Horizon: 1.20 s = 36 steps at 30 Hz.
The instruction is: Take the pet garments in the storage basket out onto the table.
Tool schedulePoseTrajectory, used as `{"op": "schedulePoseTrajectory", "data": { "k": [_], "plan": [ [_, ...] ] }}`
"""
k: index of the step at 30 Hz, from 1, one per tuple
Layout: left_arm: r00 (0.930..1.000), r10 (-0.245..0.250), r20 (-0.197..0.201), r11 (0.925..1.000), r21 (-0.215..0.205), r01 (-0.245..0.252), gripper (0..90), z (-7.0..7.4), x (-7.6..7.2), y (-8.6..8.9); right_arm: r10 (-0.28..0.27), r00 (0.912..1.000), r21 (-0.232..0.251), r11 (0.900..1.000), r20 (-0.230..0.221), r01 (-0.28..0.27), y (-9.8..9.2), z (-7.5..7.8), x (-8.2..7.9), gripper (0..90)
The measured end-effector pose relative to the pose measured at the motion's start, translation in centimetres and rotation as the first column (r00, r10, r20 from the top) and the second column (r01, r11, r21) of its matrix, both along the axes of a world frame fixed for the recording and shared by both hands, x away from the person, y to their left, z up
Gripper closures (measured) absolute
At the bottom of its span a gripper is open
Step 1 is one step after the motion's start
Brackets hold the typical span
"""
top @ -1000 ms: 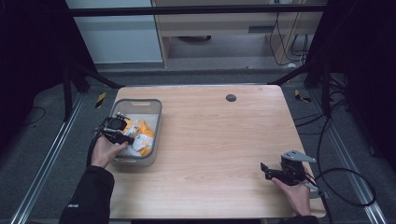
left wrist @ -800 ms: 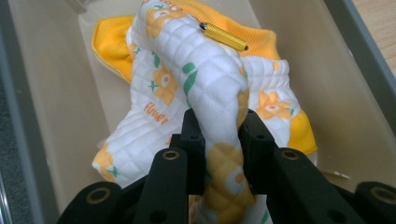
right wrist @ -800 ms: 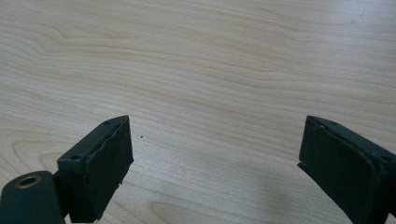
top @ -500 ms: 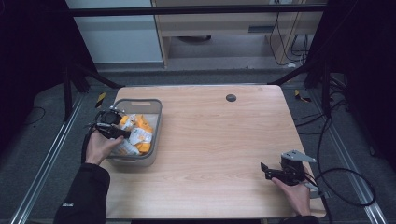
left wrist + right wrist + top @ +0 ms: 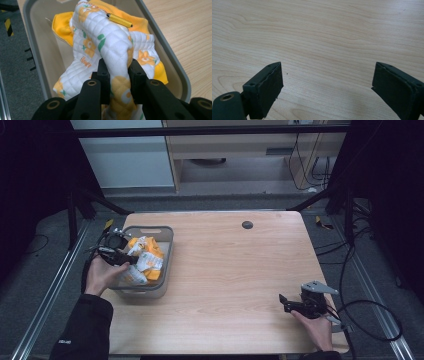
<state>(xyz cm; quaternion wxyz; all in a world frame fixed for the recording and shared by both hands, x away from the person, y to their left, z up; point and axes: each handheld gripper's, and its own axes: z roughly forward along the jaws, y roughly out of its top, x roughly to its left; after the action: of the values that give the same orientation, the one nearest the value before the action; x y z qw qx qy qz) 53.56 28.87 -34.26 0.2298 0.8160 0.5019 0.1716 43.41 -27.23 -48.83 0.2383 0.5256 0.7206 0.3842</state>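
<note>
Left gripper (image 5: 117, 75) jaws clamp quilted cloth (image 5: 110, 42) inside grey bin (image 5: 167, 237); right gripper (image 5: 327, 87) jaws wide over bare table (image 5: 240, 270).

Right tool (image 5: 327, 87), jaws wide apart, over bare wooden table (image 5: 324, 32)

white quilted cloth (image 5: 110, 42) with orange flowers (green leaves too), grey bin (image 5: 172, 65).

A lab-like recording bay — a bare wooden table (image 5: 225, 270) framed by black metal struts (image 5: 95, 200), loose cables (image 5: 360, 285) trailing across grey carpet (image 5: 45, 265) — with plain cabinets (image 5: 240, 150) behind.
</note>
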Motion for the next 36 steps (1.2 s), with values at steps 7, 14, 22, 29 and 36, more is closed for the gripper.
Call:
{"op": "schedulePoseTrajectory", "data": {
  "k": [7, 14, 22, 29, 36],
  "plan": [
    [0.9993, -0.002, 0.037, 1.0, -0.007, 0.002, 74.5, 1.5, -0.6, 0.2, 0.0, 1.0, -0.004, 1.0, 0.003, 0.0, 0.0, 0.0, 0.0, 9.7],
    [0.9986, -0.014, 0.051, 0.9999, -0.006, 0.015, 74.5, 2.9, -1.2, 0.4, 0.0, 1.0, -0.006, 1.0, 0.007, 0.0, 0.0, 0.0, 0.0, 9.5],
    [0.9975, -0.031, 0.063, 0.9995, -0.005, 0.031, 74.5, 4.0, -1.9, 0.4, -0.004, 0.9999, -0.003, 1.0, 0.013, 0.004, -0.1, 0.0, 0.0, 9.4],
    [0.9959, -0.064, 0.065, 0.998, 0.008, 0.063, 74.5, 4.8, -2.7, 0.1, -0.004, 0.9998, 0.001, 1.0, 0.017, 0.004, -0.1, 0.1, -0.1, 9.1],
    [0.993, -0.098, 0.066, 0.9951, 0.017, 0.097, 74.5, 5.5, -3.3, -0.4, -0.006, 0.9997, -0.009, 1.0, 0.025, 0.006, -0.1, 0.1, -0.1, 8.9]
  ]
}}
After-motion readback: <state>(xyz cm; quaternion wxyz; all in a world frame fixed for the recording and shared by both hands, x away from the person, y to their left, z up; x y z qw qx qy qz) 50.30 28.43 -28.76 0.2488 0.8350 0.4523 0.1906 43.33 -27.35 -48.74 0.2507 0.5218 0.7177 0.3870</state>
